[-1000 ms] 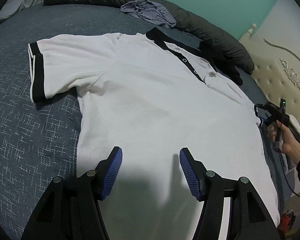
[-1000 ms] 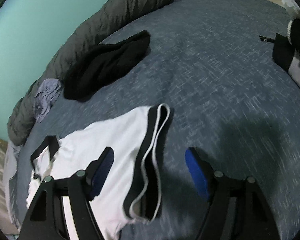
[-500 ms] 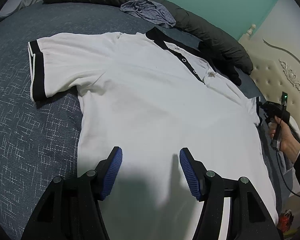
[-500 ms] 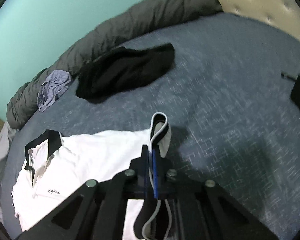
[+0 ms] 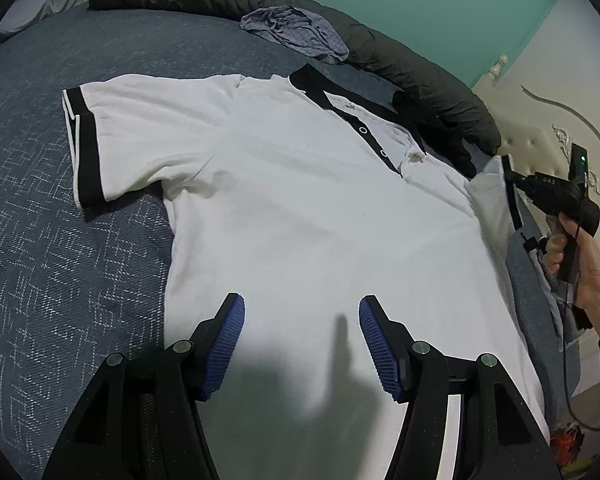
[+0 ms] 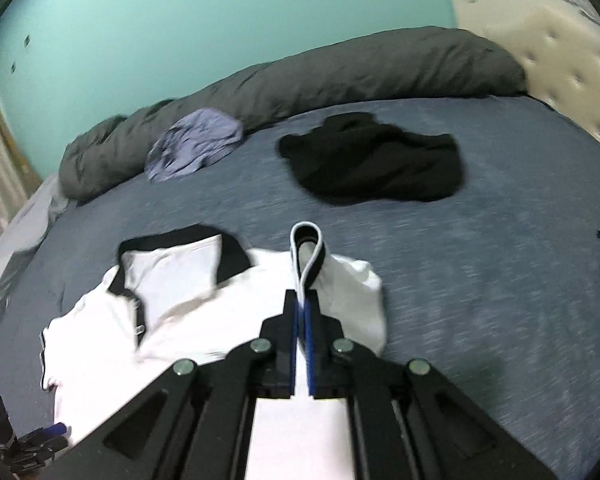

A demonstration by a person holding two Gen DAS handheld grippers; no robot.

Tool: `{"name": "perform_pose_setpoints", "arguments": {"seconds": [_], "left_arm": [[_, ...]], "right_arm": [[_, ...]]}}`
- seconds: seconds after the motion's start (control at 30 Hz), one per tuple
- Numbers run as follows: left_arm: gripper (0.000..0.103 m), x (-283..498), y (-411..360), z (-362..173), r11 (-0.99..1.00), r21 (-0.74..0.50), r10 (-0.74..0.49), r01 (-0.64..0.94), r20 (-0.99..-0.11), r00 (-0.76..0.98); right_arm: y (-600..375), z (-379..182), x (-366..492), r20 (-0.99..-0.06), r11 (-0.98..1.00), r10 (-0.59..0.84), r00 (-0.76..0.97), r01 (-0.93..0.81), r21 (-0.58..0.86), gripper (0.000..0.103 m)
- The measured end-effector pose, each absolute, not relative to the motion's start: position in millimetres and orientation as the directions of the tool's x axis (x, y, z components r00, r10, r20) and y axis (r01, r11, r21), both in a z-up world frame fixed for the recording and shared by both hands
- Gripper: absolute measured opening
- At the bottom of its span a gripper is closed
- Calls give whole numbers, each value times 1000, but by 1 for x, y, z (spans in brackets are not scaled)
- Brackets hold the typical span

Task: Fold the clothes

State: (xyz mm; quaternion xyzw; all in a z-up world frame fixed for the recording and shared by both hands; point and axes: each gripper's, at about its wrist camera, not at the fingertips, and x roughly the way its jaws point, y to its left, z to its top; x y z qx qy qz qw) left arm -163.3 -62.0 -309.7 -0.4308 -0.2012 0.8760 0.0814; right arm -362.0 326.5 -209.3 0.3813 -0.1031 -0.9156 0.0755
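Now the white polo shirt (image 5: pixel 300 208) lies face up across the blue-grey bed (image 5: pixel 60 272), its black collar (image 5: pixel 312 82) toward the far side and its buttoned placket open. One short sleeve with a black cuff (image 5: pixel 86 152) rests flat on the cover, spread out to the side. The opposite sleeve (image 6: pixel 340 280) is raised off the bed: its black, white-edged cuff (image 6: pixel 306 256) sticks up as a loop out of the right gripper (image 6: pixel 302 312), whose blue pads are pressed together on the cuff fabric. In the left wrist view that same gripper (image 5: pixel 512 178) shows at the shirt's far edge, carried by a person's hand (image 5: pixel 584 264) with a dark sleeve at the wrist, and the lifted sleeve slopes up to it.

The left gripper (image 5: pixel 300 344) hangs over the lower body of the shirt with its ribbed blue pads spread apart, nothing between them; its shadow falls on the white cloth just below.

Beyond the collar a black garment (image 6: pixel 372 164) lies crumpled on the bed, apart from the shirt. A small lilac-blue garment (image 6: pixel 196 144) sits bunched against a long dark grey duvet (image 6: pixel 320 72) rolled along the far edge. Behind that is a turquoise wall (image 6: pixel 180 20), and a cream tufted headboard (image 6: pixel 548 52) stands at the side.
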Motion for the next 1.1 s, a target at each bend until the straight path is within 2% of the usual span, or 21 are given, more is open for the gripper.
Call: {"name": "perform_pose_setpoints", "arguments": {"seconds": [0.23, 0.4, 0.43, 0.47, 0.53, 0.57, 0.8, 0.87, 0.97, 1.1], "left_arm": [[64, -163, -69, -312, -895, -443, 329, 42, -722, -609], [64, -163, -71, -314, -887, -460, 346, 44, -724, -597], [64, -162, -71, -314, -885, -464, 349, 44, -723, -596], [64, -162, -72, -314, -884, -465, 349, 46, -722, -597], [64, -162, -73, -313, -883, -467, 347, 50, -720, -601], [64, -162, -74, -313, -882, -469, 347, 52, -719, -602], [64, -162, -73, -313, -881, -470, 349, 52, -719, -602], [64, -163, -72, -313, -882, -469, 348, 51, -719, -602], [64, -163, -72, -314, -881, -469, 348, 53, -722, -598], [64, -164, -71, -315, -882, -468, 348, 53, -724, -596]], "right_arm": [[257, -226, -367, -735, -965, -255, -628, 119, 233, 3], [235, -245, -368, -757, -928, -368, -540, 167, 333, 7], [235, -244, -366, -747, -918, -392, -537, 172, 359, 15], [235, -242, -364, -733, -908, -413, -541, 178, 380, 27], [240, -233, -360, -697, -892, -441, -566, 192, 409, 40], [245, -227, -357, -679, -891, -439, -588, 191, 411, 40], [313, -221, -355, -671, -907, -308, -674, -3, 420, 40], [316, -231, -352, -693, -914, -304, -654, -4, 405, 24], [302, -248, -344, -723, -926, -320, -612, 40, 376, 17], [274, -282, -334, -791, -946, -308, -528, 81, 314, 15]]}}
